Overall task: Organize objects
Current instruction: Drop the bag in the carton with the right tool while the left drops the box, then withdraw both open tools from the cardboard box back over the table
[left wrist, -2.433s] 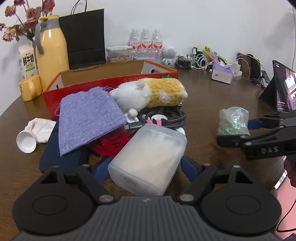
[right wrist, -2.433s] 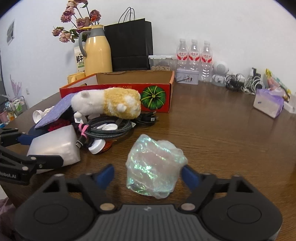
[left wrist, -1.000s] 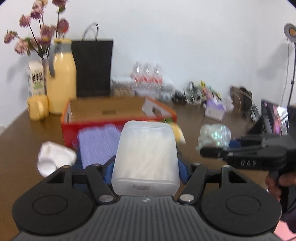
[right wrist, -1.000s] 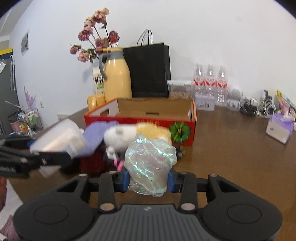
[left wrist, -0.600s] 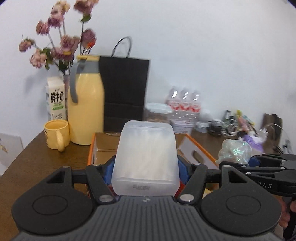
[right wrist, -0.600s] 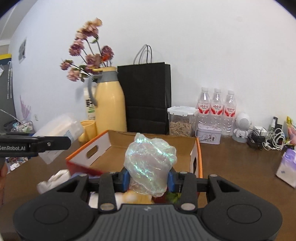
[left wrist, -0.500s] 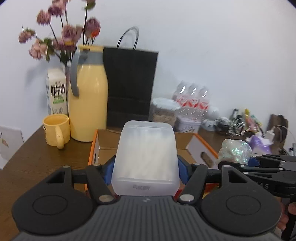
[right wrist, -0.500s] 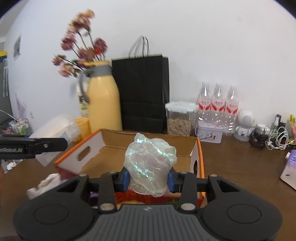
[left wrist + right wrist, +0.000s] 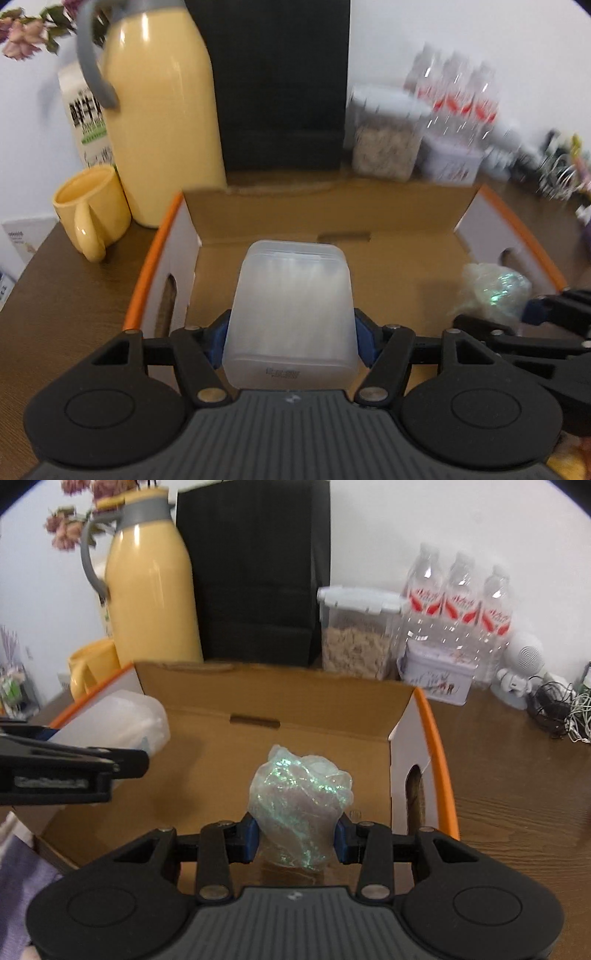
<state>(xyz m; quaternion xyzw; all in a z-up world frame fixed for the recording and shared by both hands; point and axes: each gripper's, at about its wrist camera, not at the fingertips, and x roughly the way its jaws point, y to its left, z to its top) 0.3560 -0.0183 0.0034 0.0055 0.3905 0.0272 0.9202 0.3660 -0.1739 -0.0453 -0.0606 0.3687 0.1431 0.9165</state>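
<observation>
Jaws of the left gripper (image 9: 290, 345) clamped on a frosted plastic container (image 9: 291, 310); jaws of the right gripper (image 9: 295, 836) clamped on a crumpled iridescent wrapper (image 9: 299, 808). Compared with a second earlier, both loads have travelled from above the desk (image 9: 517, 775) clutter to above the open cardboard box (image 9: 258, 701). Each load projects forward from its jaws, over the box floor.

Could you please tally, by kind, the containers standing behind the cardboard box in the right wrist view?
Water bottles: 3
Yellow thermos jug: 1
Black paper bag: 1
Clear food container with clip lid: 1
Decorated tin: 1
Yellow mug: 1
Total: 8
</observation>
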